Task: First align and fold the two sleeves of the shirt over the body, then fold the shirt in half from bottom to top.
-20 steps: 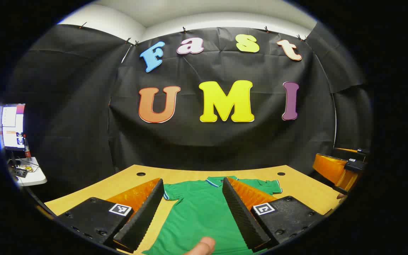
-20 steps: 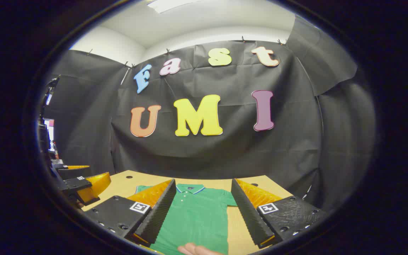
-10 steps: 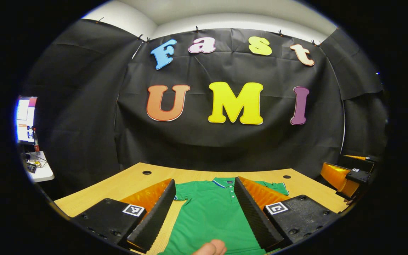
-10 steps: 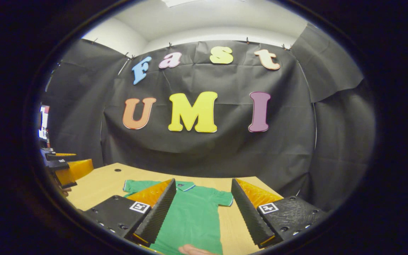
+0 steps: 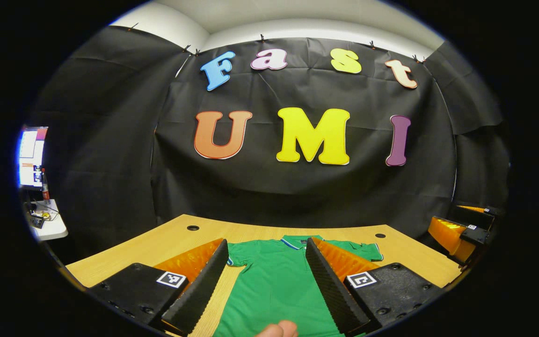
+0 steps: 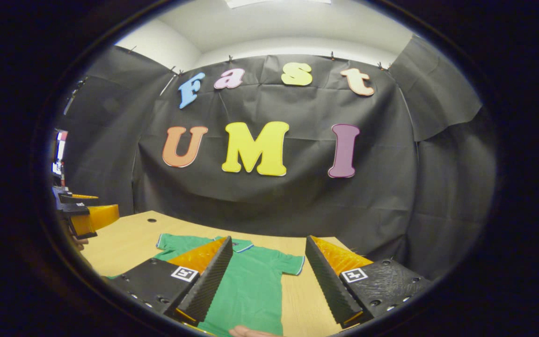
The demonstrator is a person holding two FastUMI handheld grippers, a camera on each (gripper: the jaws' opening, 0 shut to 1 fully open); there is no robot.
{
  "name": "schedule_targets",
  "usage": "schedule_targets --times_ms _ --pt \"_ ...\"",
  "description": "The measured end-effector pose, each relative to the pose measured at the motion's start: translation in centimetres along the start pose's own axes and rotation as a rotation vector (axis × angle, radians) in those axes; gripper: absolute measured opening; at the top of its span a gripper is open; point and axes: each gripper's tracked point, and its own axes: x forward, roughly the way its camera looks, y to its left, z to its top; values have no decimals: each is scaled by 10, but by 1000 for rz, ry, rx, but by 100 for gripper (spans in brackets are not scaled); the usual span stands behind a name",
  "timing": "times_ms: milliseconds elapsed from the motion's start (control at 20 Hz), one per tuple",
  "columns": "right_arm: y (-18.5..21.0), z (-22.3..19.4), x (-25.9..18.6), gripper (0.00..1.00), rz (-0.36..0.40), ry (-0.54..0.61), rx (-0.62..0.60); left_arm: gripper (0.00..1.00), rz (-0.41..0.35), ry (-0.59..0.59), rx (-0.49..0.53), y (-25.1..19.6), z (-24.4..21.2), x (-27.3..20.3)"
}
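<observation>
Left gripper view, bottom edge: a fingertip [image 5: 279, 329] pokes in at bottom centre, over the green cloth. Just above it, the left hand-held gripper [image 5: 265, 285] with its two fingers spread wide apart, nothing between them but air; it hangs above the bench, not touching the shirt. Green polo shirt [image 5: 276, 285] lies flat on the wooden bench [image 5: 124, 255], filling the lower centre of the frame, collar [image 5: 293, 241] toward the far edge. One short sleeve [image 5: 236, 255] spread out to lower-centre left, the other sleeve [image 5: 367, 252] out to the right; both flat, unfolded. Two round holes in the bench top near its far edge. At the far right edge of the frame, the other gripper shows, off the side of the bench. Far left edge: a lit screen [image 5: 31, 157] over a small white table [image 5: 49, 224].

Right gripper view, bottom edge: part of a hand [image 6: 251, 332] at bottom centre. The right hand-held gripper [image 6: 267, 281] also has its fingers wide apart, gripping nothing, held above the bench [image 6: 120, 243]. The shirt [image 6: 251, 285] sits lower centre, shifted left of the gap; its near-right sleeve [image 6: 290, 264] lies flat between the fingers, bare wood beside it. At the left edge of the frame, the left one shows again, apart from the shirt.

Behind the bench in both views: black cloth wall [image 5: 297, 187], white ceiling [image 6: 288, 23] above.
</observation>
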Motion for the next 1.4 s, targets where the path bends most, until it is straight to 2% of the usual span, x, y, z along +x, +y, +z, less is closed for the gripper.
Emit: schedule_targets --times_ms 250,450,700,900,1100,1150,1250,1300,1400 --pt "-38 -16 81 95 -80 51 -45 100 0 25 7 0 -10 8" --pt "-63 -67 163 95 -112 189 -13 100 -3 62 -28 5 -23 19" --pt "-91 -148 246 95 -126 349 -48 100 46 107 -48 26 -38 32" --pt "-114 -218 274 94 -154 532 47 100 73 109 -49 37 -41 38" --pt "-109 -247 286 93 -118 602 118 100 65 126 -44 33 -47 43" --pt "-108 -253 291 91 -116 619 129 100 63 132 -38 32 -50 43" --pt "-99 -266 293 78 -87 665 168 100 49 141 -9 29 -54 45" --pt "-101 -260 299 77 -96 640 189 100 57 142 3 32 -55 45" --pt "-103 -265 303 63 -127 646 218 100 62 147 3 33 -57 46"
